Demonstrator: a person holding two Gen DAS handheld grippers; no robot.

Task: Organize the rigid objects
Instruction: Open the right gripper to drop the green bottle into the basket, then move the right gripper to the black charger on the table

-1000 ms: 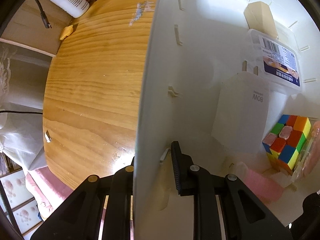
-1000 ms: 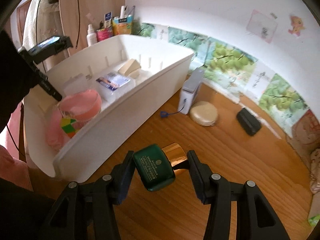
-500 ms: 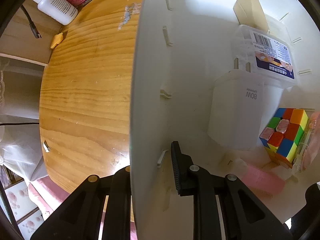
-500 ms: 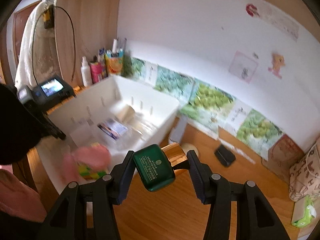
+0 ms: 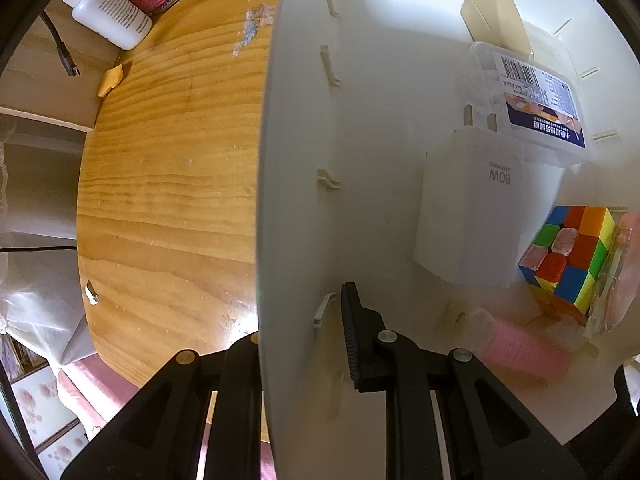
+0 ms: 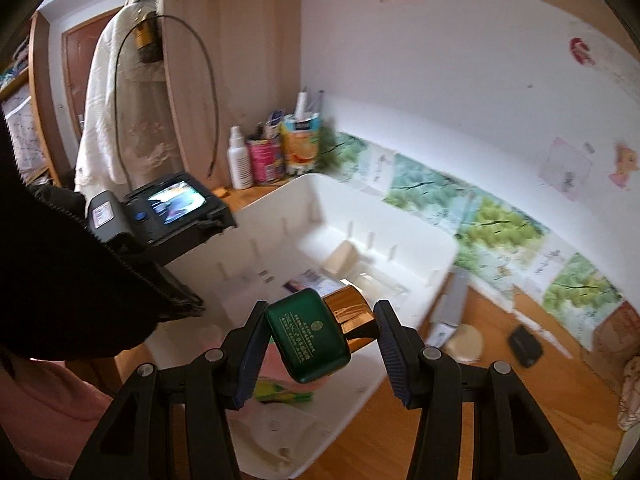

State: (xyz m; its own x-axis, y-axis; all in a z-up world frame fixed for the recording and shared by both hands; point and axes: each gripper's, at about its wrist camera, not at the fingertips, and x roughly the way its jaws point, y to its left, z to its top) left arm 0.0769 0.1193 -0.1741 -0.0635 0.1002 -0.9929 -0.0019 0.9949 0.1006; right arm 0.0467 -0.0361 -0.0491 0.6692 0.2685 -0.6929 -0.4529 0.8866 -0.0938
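Above the white bin (image 6: pixel 404 248), higher than before, the green bottle (image 6: pixel 308 338) is clamped by the right gripper (image 6: pixel 316 346), while the bin wall, enclosing a colour cube (image 5: pixel 568 256), charger (image 5: pixel 468 216) and clear box (image 5: pixel 532 96), is pinched by the left gripper (image 5: pixel 300 340).

Warm indoor light, fisheye-curved dark edges, right-wrist view smeared by motion blur.

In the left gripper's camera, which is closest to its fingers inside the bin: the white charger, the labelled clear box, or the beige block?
1. White charger, mid-bin, right of the left gripper.
2. Labelled clear box, just beyond it.
3. Beige block, at the white bin's far end.
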